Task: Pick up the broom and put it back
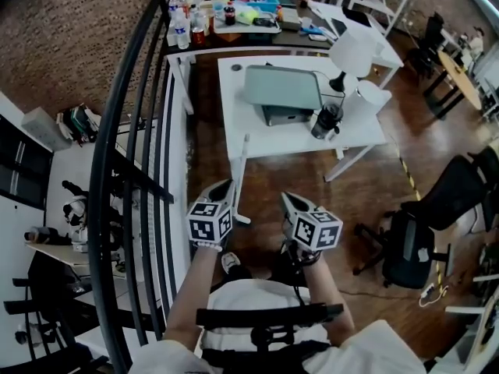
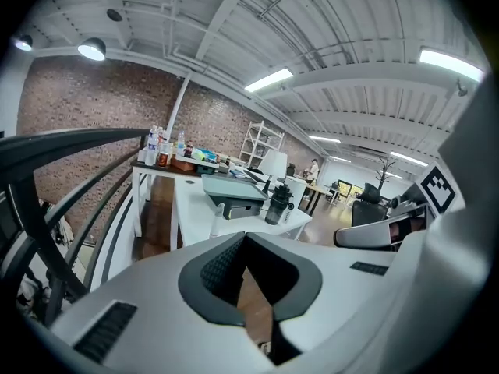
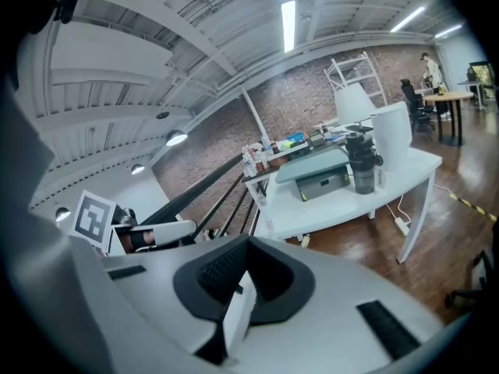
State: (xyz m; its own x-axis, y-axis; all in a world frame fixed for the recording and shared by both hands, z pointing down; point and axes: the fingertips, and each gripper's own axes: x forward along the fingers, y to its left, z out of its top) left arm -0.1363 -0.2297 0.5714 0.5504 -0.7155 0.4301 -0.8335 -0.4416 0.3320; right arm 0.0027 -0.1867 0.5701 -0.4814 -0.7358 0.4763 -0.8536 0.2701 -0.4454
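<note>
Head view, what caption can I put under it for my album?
Left gripper and right gripper, both shut, point toward the broom leaning on a white table.

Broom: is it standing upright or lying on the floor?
Upright: the broom stands on the floor, its handle at the edge of the white table.

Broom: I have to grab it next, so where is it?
Head view, left of centre: the broom leans on the white table's near edge, just beyond the left tool.

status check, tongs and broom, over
Left tongs shut, empty; right tongs shut, empty. Broom leaning on white table, untouched. Railing close at left.
</note>
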